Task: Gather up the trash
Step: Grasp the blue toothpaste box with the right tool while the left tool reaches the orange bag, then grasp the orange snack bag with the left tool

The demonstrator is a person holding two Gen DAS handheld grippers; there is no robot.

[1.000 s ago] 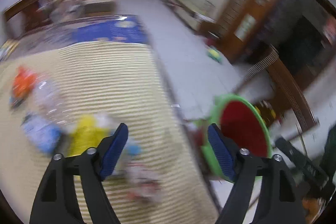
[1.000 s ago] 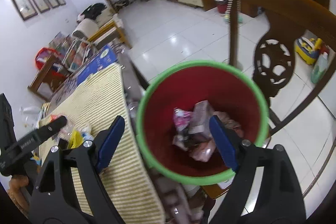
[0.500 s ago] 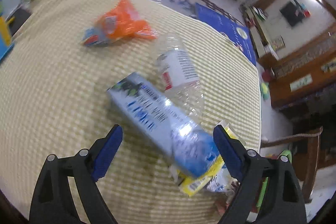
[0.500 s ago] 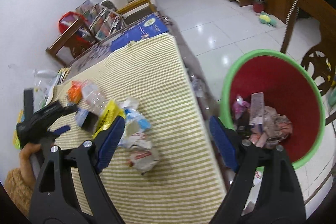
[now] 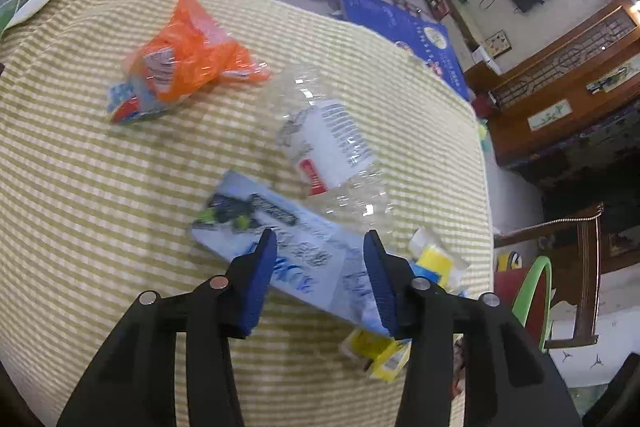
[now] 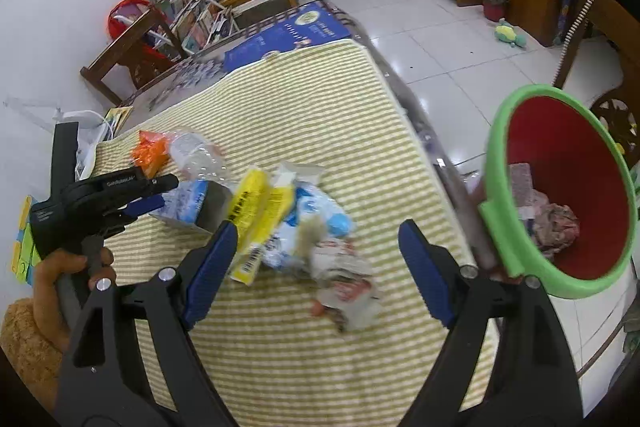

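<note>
Between my left gripper's [image 5: 320, 259] pads sits the pale blue carton [image 5: 280, 243]; jaws just closed in, contact unclear. My right gripper [image 6: 316, 255] gapes, holding nothing, over crumpled wrappers [image 6: 340, 279] on the striped cloth [image 6: 304, 99]. Green-rimmed bin [image 6: 560, 187] stands beside the table edge.

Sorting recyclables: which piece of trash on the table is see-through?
The crushed clear plastic bottle, lying between the orange bag and the blue carton; the others are opaque.
</note>
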